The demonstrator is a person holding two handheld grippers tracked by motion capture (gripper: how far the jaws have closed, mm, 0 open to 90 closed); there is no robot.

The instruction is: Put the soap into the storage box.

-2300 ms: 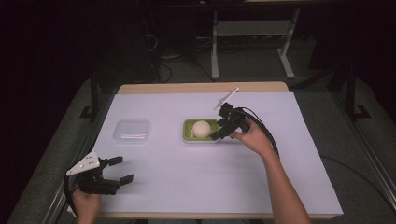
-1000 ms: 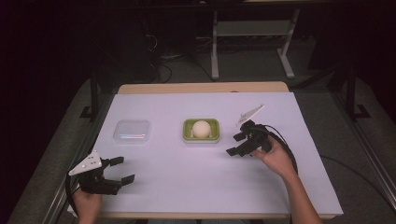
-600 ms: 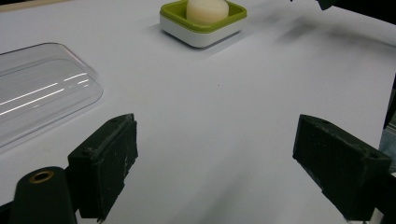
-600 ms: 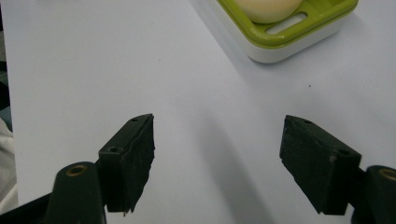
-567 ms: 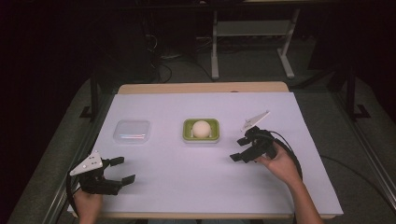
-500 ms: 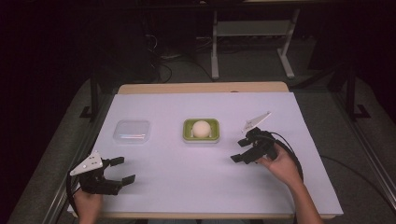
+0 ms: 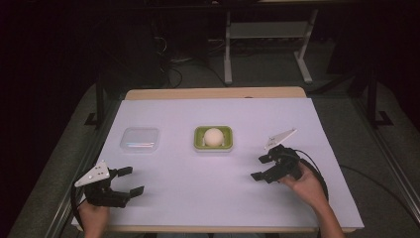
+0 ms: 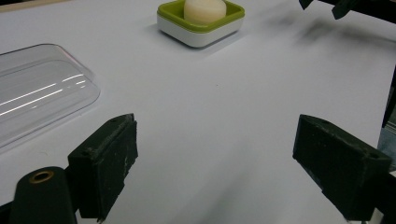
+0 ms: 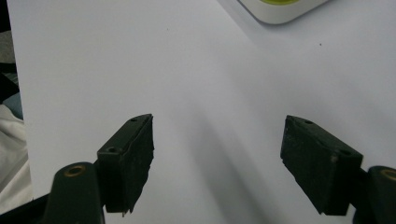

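Green soap dish [image 7: 213, 138] with a pale round soap bar [image 7: 213, 135] in it, set mid-counter, long axis running left to right in the high view. Clear plastic lid [image 7: 140, 139] lying flat well apart to its left. Right gripper [image 7: 264, 167] near the dish's right, fingers [image 9: 130, 158] spread, having just widened, nothing between. Left gripper [image 7: 128, 181] at the near left corner of the white counter [image 7: 198, 198], fingers [image 8: 105, 163] released, empty. Lid's glossy ribbing plain in the left gripper view; dish's white base corner [image 9: 280, 11] in the right gripper view.

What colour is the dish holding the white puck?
The dish is green inside with a white outer base, clearest in the left gripper view.
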